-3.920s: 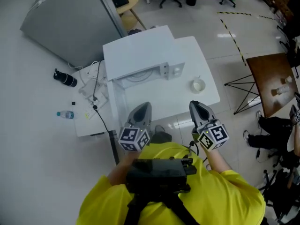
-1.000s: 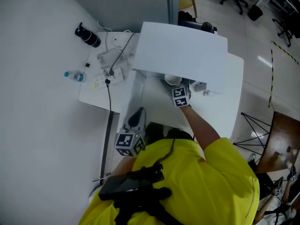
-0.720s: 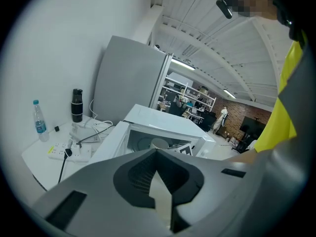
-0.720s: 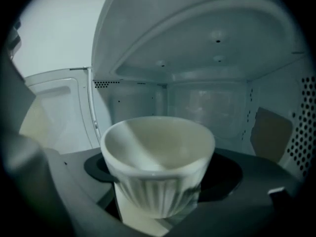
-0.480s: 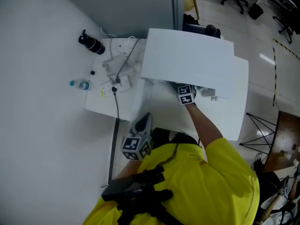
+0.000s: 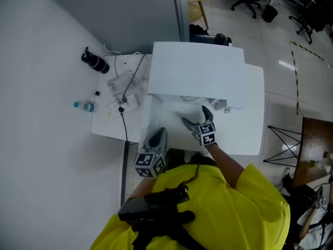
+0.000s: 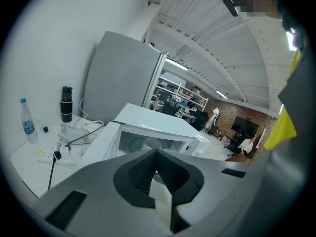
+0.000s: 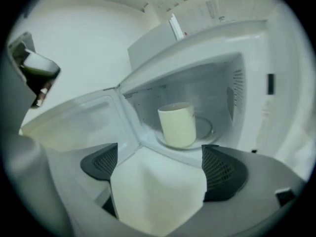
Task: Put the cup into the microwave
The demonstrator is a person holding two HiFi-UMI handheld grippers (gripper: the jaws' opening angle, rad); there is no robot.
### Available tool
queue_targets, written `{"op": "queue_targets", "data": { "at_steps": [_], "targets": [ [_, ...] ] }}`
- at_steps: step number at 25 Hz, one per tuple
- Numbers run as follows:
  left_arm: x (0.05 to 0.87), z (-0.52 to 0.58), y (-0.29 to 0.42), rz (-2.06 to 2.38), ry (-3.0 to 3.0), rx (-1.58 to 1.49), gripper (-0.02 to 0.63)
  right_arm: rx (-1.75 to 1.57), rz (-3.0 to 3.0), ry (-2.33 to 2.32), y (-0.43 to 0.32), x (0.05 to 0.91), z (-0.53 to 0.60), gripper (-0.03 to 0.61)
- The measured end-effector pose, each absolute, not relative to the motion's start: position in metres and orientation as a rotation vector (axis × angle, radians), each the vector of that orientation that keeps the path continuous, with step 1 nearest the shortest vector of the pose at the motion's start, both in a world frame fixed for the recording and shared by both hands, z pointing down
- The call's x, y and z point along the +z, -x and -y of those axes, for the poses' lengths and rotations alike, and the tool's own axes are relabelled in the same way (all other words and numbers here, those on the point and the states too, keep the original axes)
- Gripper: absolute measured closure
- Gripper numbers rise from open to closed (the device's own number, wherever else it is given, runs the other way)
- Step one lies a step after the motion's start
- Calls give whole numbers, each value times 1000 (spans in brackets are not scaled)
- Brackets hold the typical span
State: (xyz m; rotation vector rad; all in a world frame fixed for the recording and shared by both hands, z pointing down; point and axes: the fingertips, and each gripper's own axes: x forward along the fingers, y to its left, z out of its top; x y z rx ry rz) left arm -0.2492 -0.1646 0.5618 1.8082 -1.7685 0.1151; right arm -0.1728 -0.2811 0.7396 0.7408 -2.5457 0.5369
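The cream cup (image 8: 177,124) stands upright on the glass turntable (image 8: 207,128) inside the white microwave (image 6: 200,69), whose door (image 8: 74,127) hangs open to the left. My right gripper (image 6: 193,114) (image 8: 159,149) hovers over the table just in front of the opening, a short way back from the cup. Its jaws are opening and nothing is between them. My left gripper (image 6: 158,134) (image 7: 157,154) waits shut near my body, at the table's front left, pointing at the microwave. The head view does not show the cup.
A low side table (image 6: 106,124) left of the microwave carries a power strip with cables (image 6: 123,104), a water bottle (image 6: 83,106) and a black flask (image 6: 94,62). A grey partition (image 6: 125,9) stands behind. A folding stand (image 6: 283,142) is at the right.
My right gripper has pulled back out of the microwave toward me, leaving the cup on the turntable, and its jaws stand wider. The left gripper has hardly moved.
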Motion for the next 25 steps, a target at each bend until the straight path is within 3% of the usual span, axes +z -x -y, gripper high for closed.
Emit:
{"op": "queue_targets", "data": {
  "at_steps": [2,5,6,12,15,16,18,19,20,25],
  "targets": [
    [563,163,244,1768,-1807,106,600,638,2561,-692,144,723,244,40],
    [563,162,231,1763,-1819,101,600,678,2618,-679,103,679,212,158],
    [563,163,225,1760,-1828,102,600,664,2640,-681,92,664,208,224],
    [557,171,176,1730,-1929,85,600,640,2761,-821,39,589,220,405],
    [551,179,151,1706,-1986,61,600,613,2789,-898,17,554,222,433],
    [547,181,142,1694,-2006,53,600,599,2790,-922,9,541,219,486],
    [538,183,124,1671,-2052,41,600,562,2810,-956,-11,513,211,493],
    [532,184,116,1662,-2075,36,600,541,2821,-971,-20,501,206,554],
    [527,184,110,1656,-2095,32,600,523,2829,-981,-29,491,203,572],
    [510,183,92,1644,-2144,15,600,468,2847,-1017,-61,471,198,574]
  ]
}}
